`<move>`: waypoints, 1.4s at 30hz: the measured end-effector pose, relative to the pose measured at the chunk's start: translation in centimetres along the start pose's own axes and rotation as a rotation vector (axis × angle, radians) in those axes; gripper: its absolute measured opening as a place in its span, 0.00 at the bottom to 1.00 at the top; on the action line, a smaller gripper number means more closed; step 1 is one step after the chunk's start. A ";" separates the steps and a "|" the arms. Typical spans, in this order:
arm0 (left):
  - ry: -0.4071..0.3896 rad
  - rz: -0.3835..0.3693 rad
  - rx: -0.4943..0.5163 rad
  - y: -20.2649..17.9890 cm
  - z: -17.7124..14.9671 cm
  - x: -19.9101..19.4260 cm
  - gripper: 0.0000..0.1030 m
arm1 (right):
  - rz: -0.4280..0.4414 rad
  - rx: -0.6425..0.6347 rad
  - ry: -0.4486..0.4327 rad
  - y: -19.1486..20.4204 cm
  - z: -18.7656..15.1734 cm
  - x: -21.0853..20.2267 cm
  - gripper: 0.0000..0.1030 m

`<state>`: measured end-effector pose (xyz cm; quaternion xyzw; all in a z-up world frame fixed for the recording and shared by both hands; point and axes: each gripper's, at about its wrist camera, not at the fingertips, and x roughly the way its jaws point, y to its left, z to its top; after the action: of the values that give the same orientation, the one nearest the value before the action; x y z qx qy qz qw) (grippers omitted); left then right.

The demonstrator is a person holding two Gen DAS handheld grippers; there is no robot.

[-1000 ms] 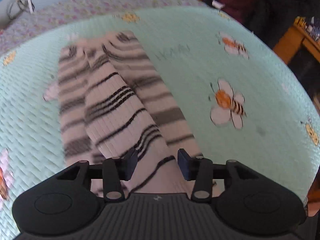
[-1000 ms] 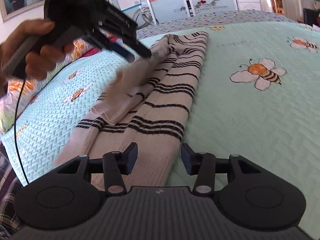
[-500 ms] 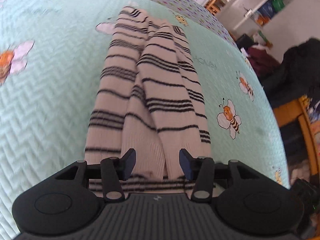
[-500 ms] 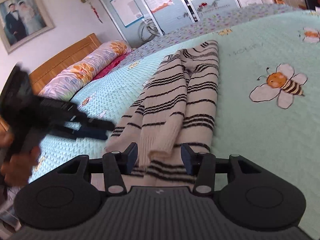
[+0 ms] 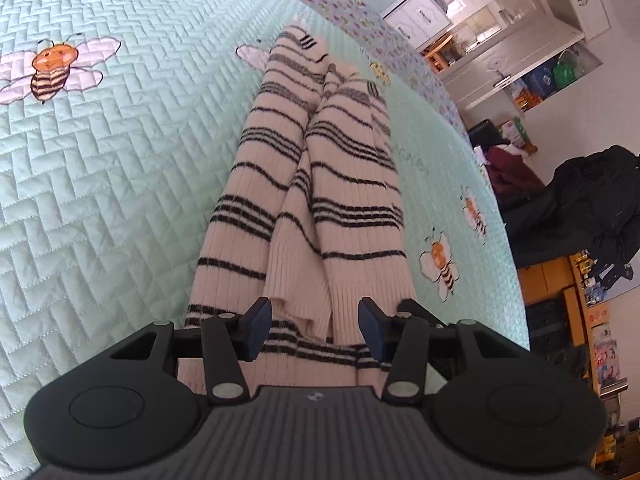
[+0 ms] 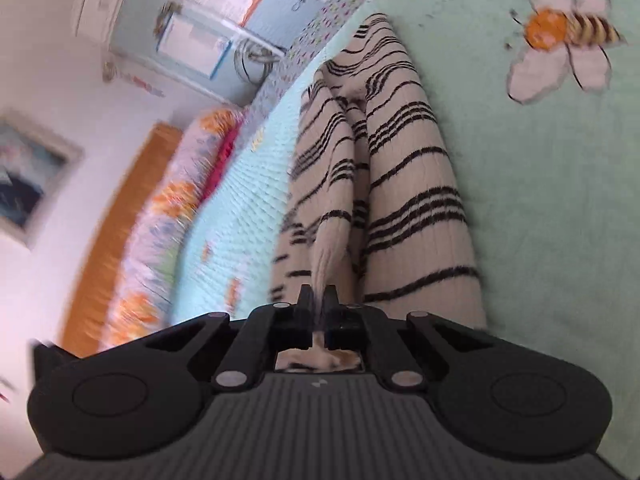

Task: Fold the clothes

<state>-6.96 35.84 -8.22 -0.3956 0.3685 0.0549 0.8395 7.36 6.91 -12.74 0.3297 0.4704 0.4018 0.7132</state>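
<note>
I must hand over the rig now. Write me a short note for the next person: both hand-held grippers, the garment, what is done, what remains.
Right hand-held gripper: shut on a fold of the striped sweater.
Left hand-held gripper: open, sweater's near end between the jaws, not pinched.
Sweater: lies lengthwise as a narrow strip on the bee-print quilt.
Done: sides and sleeves appear folded in.
Left: probably close the left one, then fold the near end toward the far end.

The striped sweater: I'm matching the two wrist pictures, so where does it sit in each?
Left wrist: the striped sweater runs up the middle from between the open left claw.
Right wrist: it runs up the centre; the right claw is shut on a fold of it.
Shared landmark: the green bee-print quilt.
</note>
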 end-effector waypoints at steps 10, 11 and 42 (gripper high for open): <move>-0.033 -0.087 0.081 -4.9 2.1 4.0 0.49 | -0.161 -0.115 0.013 -2.1 -1.8 0.9 0.02; -0.041 -0.088 0.119 -5.8 2.4 5.2 0.49 | -0.167 -0.140 0.013 -1.9 -1.9 1.0 0.02; -0.184 -0.119 0.370 -2.4 -1.7 13.7 0.36 | -0.247 -0.525 -0.036 1.4 17.9 23.1 0.04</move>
<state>2.90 30.27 -16.46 -0.2492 0.2699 -0.0273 0.9297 29.11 26.31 -14.84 0.0810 0.3740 0.4139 0.8260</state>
